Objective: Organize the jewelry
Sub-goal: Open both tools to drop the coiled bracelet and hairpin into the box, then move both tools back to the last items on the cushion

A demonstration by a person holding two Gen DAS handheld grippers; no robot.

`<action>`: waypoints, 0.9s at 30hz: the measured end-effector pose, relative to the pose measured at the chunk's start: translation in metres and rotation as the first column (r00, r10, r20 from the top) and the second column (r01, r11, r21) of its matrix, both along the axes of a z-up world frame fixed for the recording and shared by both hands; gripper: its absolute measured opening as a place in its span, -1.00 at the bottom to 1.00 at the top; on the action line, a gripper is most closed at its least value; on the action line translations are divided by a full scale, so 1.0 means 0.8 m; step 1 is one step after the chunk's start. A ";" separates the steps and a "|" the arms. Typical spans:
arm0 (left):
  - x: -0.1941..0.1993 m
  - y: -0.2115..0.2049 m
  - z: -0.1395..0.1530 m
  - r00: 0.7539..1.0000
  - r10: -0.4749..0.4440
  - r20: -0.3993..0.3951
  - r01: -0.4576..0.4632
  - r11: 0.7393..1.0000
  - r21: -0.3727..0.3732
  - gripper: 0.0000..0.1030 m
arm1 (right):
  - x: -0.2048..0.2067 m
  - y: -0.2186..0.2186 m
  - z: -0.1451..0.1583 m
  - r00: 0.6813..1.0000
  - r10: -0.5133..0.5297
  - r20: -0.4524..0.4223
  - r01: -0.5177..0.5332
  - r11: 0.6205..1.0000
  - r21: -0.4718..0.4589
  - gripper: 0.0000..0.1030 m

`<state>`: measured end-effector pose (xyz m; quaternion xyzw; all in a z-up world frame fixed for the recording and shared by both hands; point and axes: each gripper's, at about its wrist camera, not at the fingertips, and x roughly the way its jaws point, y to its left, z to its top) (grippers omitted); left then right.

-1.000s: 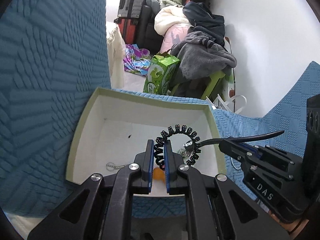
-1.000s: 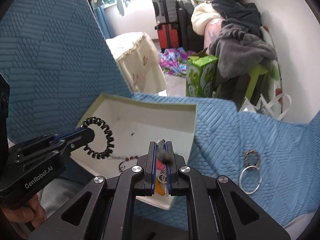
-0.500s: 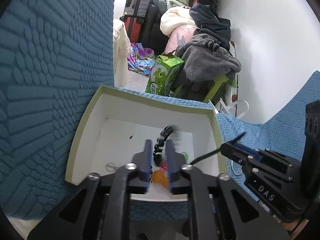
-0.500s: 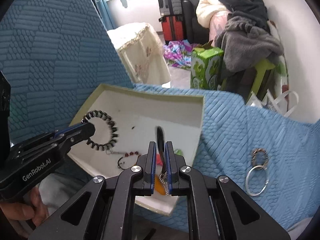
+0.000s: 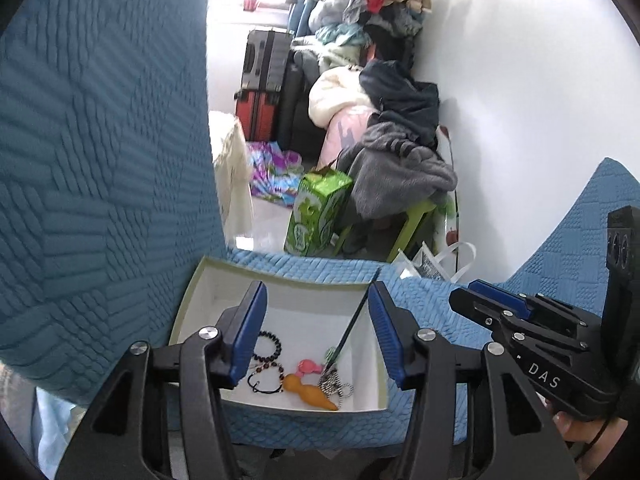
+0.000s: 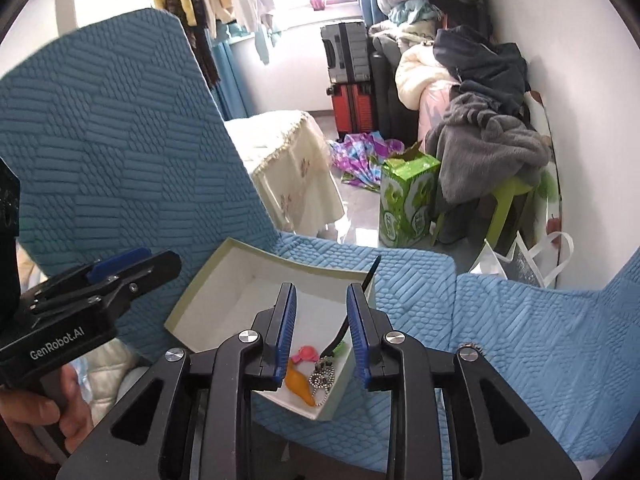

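Observation:
A white open box (image 5: pixel 200 300) (image 6: pixel 208 292) sits on the blue quilted sofa seat. Inside lie a black coiled hair tie (image 5: pixel 269 347), a beaded bracelet (image 5: pixel 264 378), an orange charm (image 5: pixel 310 392) (image 6: pixel 298 380), a pink piece (image 5: pixel 307 367) (image 6: pixel 305 352), a ball chain (image 5: pixel 334 382) (image 6: pixel 320 378) and a thin black stick (image 5: pixel 352 328) (image 6: pixel 352 312) leaning on the right wall. My left gripper (image 5: pixel 316 332) is open and empty above the box. My right gripper (image 6: pixel 320 336) is open and empty above the box's right corner.
The blue sofa back (image 6: pixel 100 152) rises to the left. A green carton (image 6: pixel 404 200), a green stool with clothes (image 6: pixel 488 152), suitcases (image 6: pixel 352 80) and a cloth-covered table (image 6: pixel 288 160) stand on the floor behind. A white bag (image 6: pixel 532 256) is beside the sofa.
Both grippers opened and pulled back up from the box. The left let go of the black coiled hair tie, the right let go of the black stick; both now lie in the box.

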<state>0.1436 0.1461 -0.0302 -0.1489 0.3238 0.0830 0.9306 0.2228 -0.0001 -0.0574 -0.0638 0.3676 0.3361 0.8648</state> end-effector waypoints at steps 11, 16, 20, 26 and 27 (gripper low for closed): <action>0.005 -0.059 0.038 0.997 -0.032 0.064 0.031 0.999 0.017 0.04 | 0.002 -0.064 0.047 0.998 -0.006 0.063 0.004 1.000 0.020 -0.53; 0.010 -0.084 0.035 0.997 -0.052 0.061 0.050 0.998 0.031 0.04 | 0.006 -0.093 0.046 0.998 -0.019 0.068 0.018 1.000 0.019 -0.53; 0.018 -0.103 0.024 0.997 -0.059 0.048 0.057 0.998 0.037 0.04 | 0.015 -0.120 0.033 0.997 -0.048 0.066 0.047 0.999 0.016 -0.53; 0.031 -0.131 -0.006 0.997 -0.076 0.026 0.075 0.997 0.011 0.04 | 0.029 -0.159 0.006 0.994 -0.078 0.076 0.078 0.997 0.013 -0.53; 0.034 -0.136 -0.011 0.997 -0.077 0.022 0.076 0.997 0.011 0.04 | 0.034 -0.165 -0.002 0.994 -0.082 0.072 0.082 0.997 0.006 -0.53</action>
